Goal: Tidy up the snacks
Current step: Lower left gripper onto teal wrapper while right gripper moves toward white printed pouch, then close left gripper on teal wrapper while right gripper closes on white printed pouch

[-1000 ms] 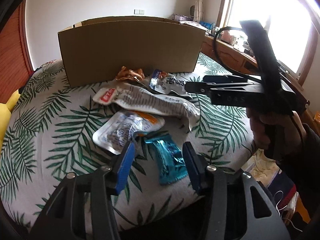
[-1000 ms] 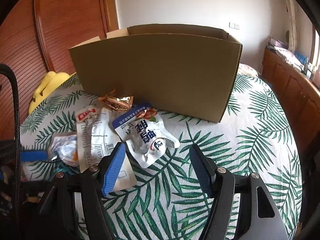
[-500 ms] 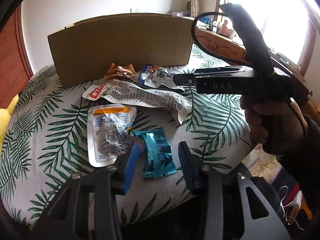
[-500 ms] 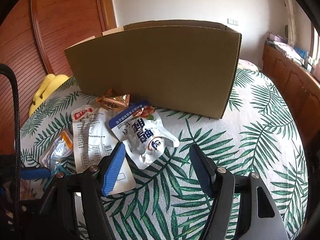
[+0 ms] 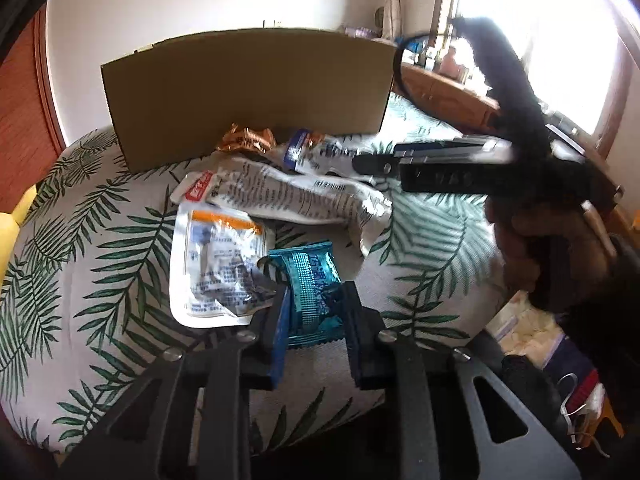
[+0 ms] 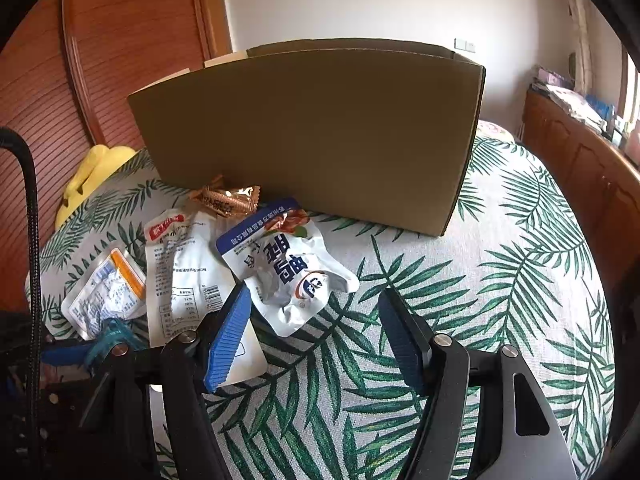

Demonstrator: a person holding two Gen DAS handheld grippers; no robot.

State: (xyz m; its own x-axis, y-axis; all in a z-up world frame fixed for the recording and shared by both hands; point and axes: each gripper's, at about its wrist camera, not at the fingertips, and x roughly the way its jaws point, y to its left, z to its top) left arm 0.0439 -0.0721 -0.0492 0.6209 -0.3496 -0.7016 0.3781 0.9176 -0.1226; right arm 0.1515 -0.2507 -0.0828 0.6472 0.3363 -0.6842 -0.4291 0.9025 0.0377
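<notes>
five snack packets (image 5: pixel 280 196), one cardboard box (image 6: pixel 312 132), two grippers (image 6: pixel 316 332)

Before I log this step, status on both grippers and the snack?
Left gripper jaws just closing onto the teal foil snack packet, pads at its sides. Right gripper open, empty. Brown cardboard box behind, path clear.

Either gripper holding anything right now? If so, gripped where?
Left gripper has just been closing on the teal snack packet, pads at its long side edges. Right gripper is open, empty.
</notes>
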